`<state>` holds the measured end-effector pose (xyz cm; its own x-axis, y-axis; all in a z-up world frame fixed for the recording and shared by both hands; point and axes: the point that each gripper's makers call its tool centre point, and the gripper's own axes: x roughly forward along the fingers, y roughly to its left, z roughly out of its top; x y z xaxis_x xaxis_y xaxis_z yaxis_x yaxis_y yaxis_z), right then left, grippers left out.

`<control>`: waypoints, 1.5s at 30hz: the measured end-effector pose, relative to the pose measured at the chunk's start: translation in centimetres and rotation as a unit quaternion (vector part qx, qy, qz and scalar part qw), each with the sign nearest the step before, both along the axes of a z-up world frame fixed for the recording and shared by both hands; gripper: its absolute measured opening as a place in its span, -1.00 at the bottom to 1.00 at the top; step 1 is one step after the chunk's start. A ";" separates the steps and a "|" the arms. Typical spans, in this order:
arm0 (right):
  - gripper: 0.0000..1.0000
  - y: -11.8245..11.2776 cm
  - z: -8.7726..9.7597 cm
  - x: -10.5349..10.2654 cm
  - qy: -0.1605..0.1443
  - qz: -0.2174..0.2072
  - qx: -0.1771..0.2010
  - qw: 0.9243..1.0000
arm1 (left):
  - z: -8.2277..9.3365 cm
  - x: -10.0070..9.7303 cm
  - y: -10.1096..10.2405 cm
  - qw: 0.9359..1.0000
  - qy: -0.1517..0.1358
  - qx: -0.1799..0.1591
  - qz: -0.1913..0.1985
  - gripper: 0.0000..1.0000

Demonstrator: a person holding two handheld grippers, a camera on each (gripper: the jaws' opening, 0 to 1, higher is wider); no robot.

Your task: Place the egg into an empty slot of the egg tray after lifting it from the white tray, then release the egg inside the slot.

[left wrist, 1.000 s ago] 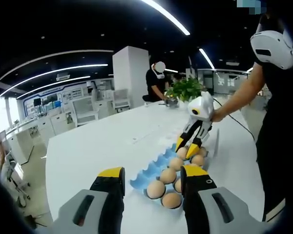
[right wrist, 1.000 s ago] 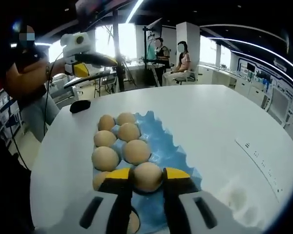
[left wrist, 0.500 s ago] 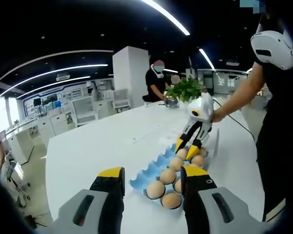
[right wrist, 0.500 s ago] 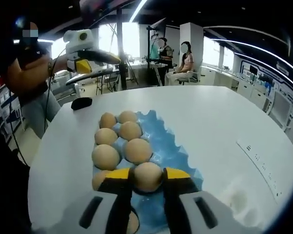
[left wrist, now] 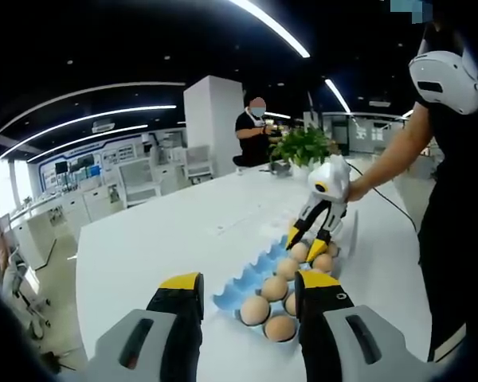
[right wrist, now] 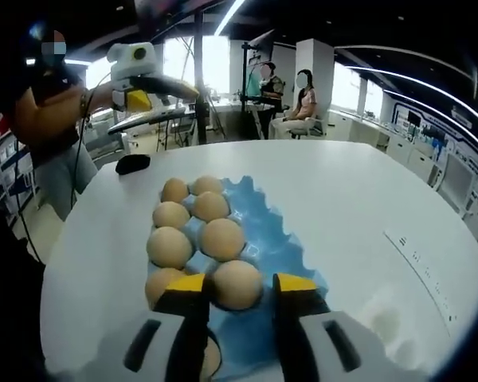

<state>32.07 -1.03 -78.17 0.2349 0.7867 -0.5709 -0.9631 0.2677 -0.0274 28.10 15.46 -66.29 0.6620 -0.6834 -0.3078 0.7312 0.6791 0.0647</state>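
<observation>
1. While I look along my right hand-held gripper (right wrist: pixel 237 284), the egg (right wrist: pixel 237 284) sits low in the centre of the right gripper view, resting in a slot at the near end of the blue egg tray (right wrist: pixel 272 239); the two yellow-tipped jaws stand on either side of it, spread a little wider than the egg, with a thin gap on each side, so I read them as parted and not gripping.
2. Six more eggs fill the slots on the left part of that tray, running up toward the middle of the frame, while the slots on its right side are bare blue.
3. A further egg (right wrist: pixel 210 356) shows at the bottom of the frame, just left of centre, partly hidden behind the left jaw.
4. Everything rests on a round white tabletop (right wrist: pixel 358 191), and a small dark object (right wrist: pixel 132 163) lies on it at the upper left, well apart from the tray.
5. My left hand-held gripper (left wrist: pixel 247 288) hangs in the lower centre of the left gripper view, jaws wide apart and holding nothing, above the near end of the tray.
6. In that view my right hand-held gripper sits at centre right, tips down at the far eggs.
7. A potted plant (left wrist: pixel 303 146) stands on the far tabletop.
</observation>
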 end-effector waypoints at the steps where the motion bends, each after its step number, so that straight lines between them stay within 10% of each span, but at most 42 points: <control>1: -0.32 -0.2 0.1 0.0 0.000 -0.002 0.001 1.000 | 0.0 0.0 0.0 1.000 0.000 0.000 0.000 -0.08; 45: -0.39 -10.1 2.2 -0.3 -0.007 -0.103 0.021 0.994 | 0.1 0.2 -0.8 1.000 0.001 0.000 -0.006 -0.08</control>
